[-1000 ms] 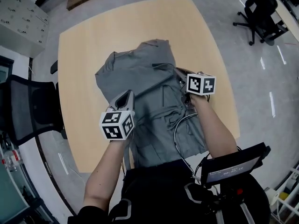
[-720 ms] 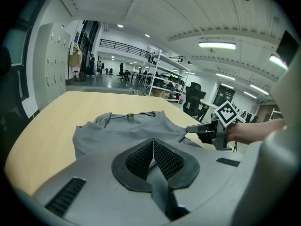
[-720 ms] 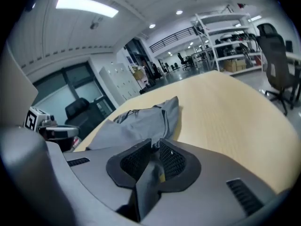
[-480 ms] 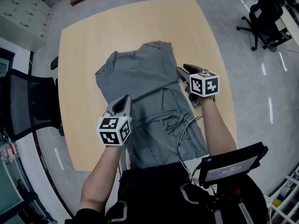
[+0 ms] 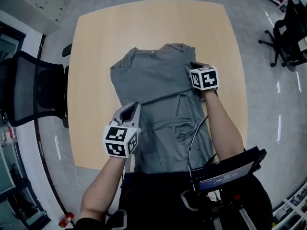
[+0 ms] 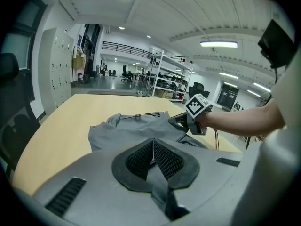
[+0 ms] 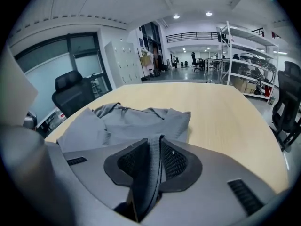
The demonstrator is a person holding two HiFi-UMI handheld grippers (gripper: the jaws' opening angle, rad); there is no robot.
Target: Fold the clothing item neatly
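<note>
The shirt [image 5: 153, 75] is plain grey, the table [image 5: 96, 56] pale wood, and the left claw [image 5: 130, 108] and right claw [image 5: 194, 66] bear black-and-white patterned cubes [image 5: 120, 141].

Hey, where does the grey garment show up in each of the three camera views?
Head view: grey garment at centre, running down toward the person.
Left gripper view: grey garment mid-frame, just beyond the jaws.
Right gripper view: grey garment left of centre, beyond the jaws.
Shared landmark: the wooden table under it.
</note>
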